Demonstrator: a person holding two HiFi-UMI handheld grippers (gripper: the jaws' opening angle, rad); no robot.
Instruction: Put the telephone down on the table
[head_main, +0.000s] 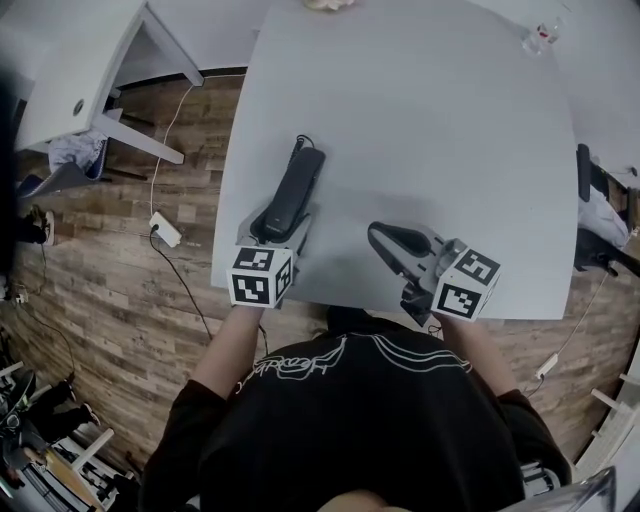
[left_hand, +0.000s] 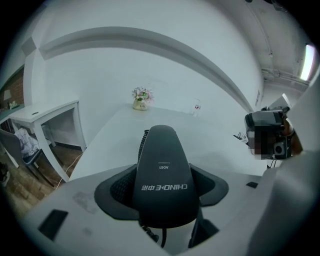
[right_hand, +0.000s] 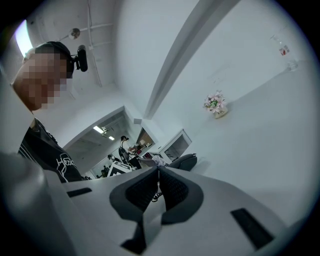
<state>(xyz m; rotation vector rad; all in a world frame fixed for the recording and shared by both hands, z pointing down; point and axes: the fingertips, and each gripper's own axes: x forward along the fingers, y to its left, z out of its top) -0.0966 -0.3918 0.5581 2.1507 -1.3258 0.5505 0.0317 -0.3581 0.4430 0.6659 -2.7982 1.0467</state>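
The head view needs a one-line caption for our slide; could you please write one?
Left gripper holds a black telephone handset over the white table; right gripper alongside, jaws shut.

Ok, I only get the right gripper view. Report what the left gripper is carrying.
Observer: The left gripper has its jaws closed on a black telephone handset.
Operator: Give me its position over the table.
Observer: In the head view it is held over the near left part of the white table, pointing away from the person. I cannot tell if it touches.
Operator: Check the cord.
Observer: A coiled cord shows beside the handset's far end.
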